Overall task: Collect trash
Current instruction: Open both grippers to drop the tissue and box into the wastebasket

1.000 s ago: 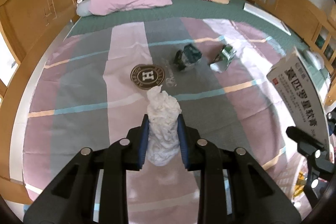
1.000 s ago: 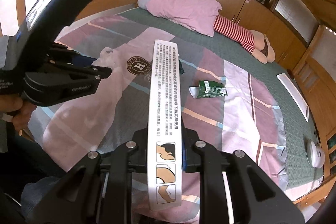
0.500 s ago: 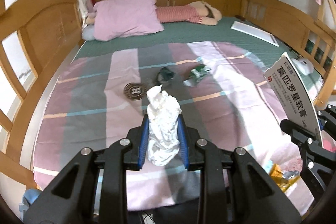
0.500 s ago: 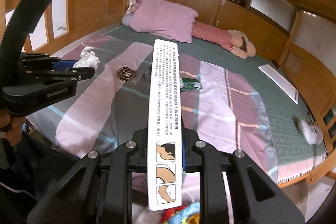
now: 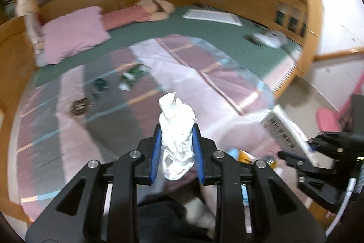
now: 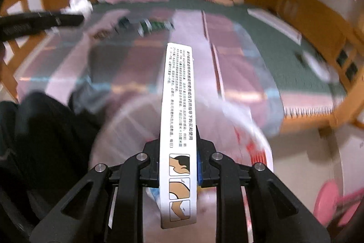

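Two pieces in hand, more waiting on the bed.
We clamp crumpled tissue in left gripper jaws, flat carton in right gripper jaws; green wrappers remain uncollected.

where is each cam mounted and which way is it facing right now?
Left wrist: on the left gripper, angled down over the bed's striped blanket; own jaws clamp a crumpled tissue; right gripper at right.
Right wrist: on the right gripper, angled down across the bed foot; jaws clamp a flat medicine box; left gripper at upper left.
Shared: pink pillow, green wrappers, both grippers.
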